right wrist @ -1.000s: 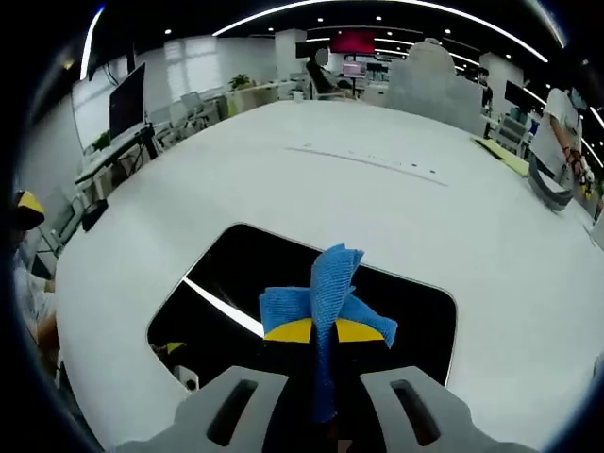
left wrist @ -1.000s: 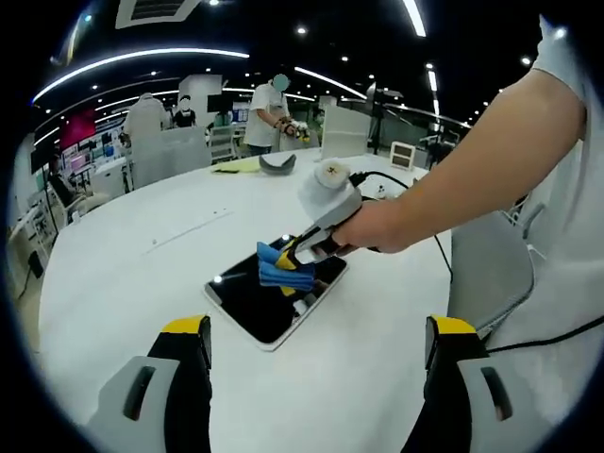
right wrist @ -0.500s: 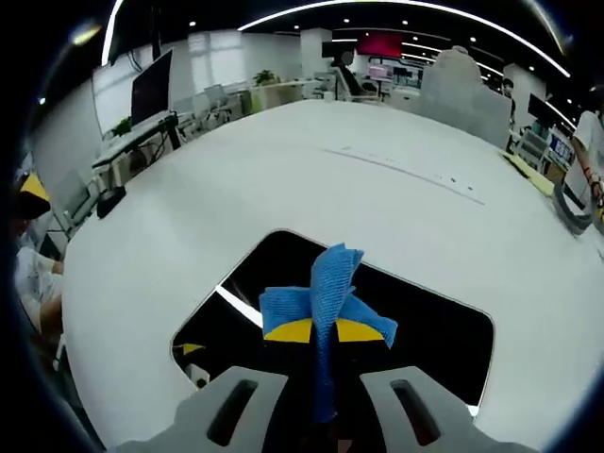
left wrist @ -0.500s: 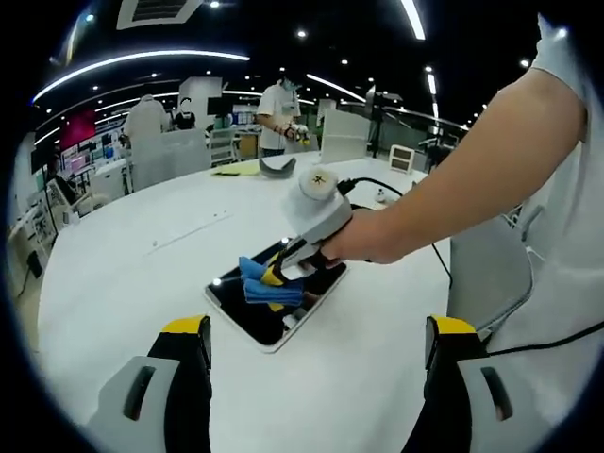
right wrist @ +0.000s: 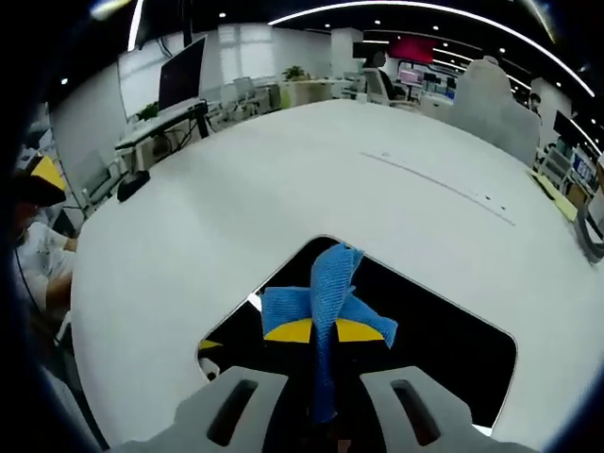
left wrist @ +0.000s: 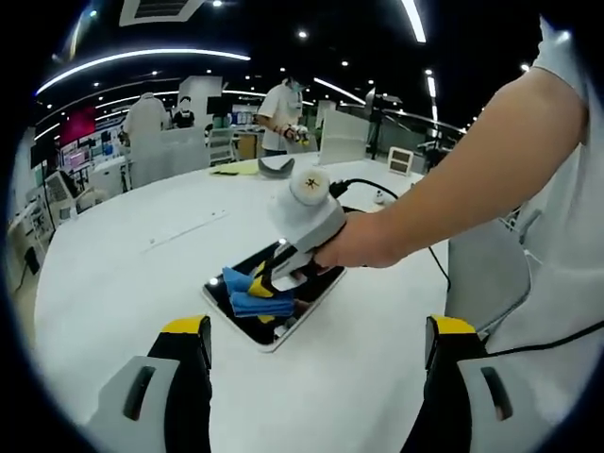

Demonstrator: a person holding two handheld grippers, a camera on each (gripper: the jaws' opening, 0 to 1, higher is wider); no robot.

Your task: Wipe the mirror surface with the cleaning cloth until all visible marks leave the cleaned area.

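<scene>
A dark rectangular mirror (left wrist: 283,311) (right wrist: 444,330) lies flat on the white round table (left wrist: 123,264). My right gripper (left wrist: 253,283) (right wrist: 324,330) is shut on a blue cleaning cloth (left wrist: 247,294) (right wrist: 326,293), which presses on the mirror near its left end in the left gripper view. A person's hand holds that gripper. My left gripper (left wrist: 316,335) stands open above the table's near side, a short way from the mirror, its yellow-tipped fingers (left wrist: 184,327) wide apart with nothing between them.
A black cable (left wrist: 373,184) runs across the table behind the right gripper. A grey object (left wrist: 276,164) and a yellow sheet (left wrist: 234,167) lie at the far edge. People stand beyond the table. A monitor (right wrist: 181,75) sits on a desk past the table.
The right gripper has slid the cloth along the mirror towards its left end in the left gripper view. The left gripper has stayed put.
</scene>
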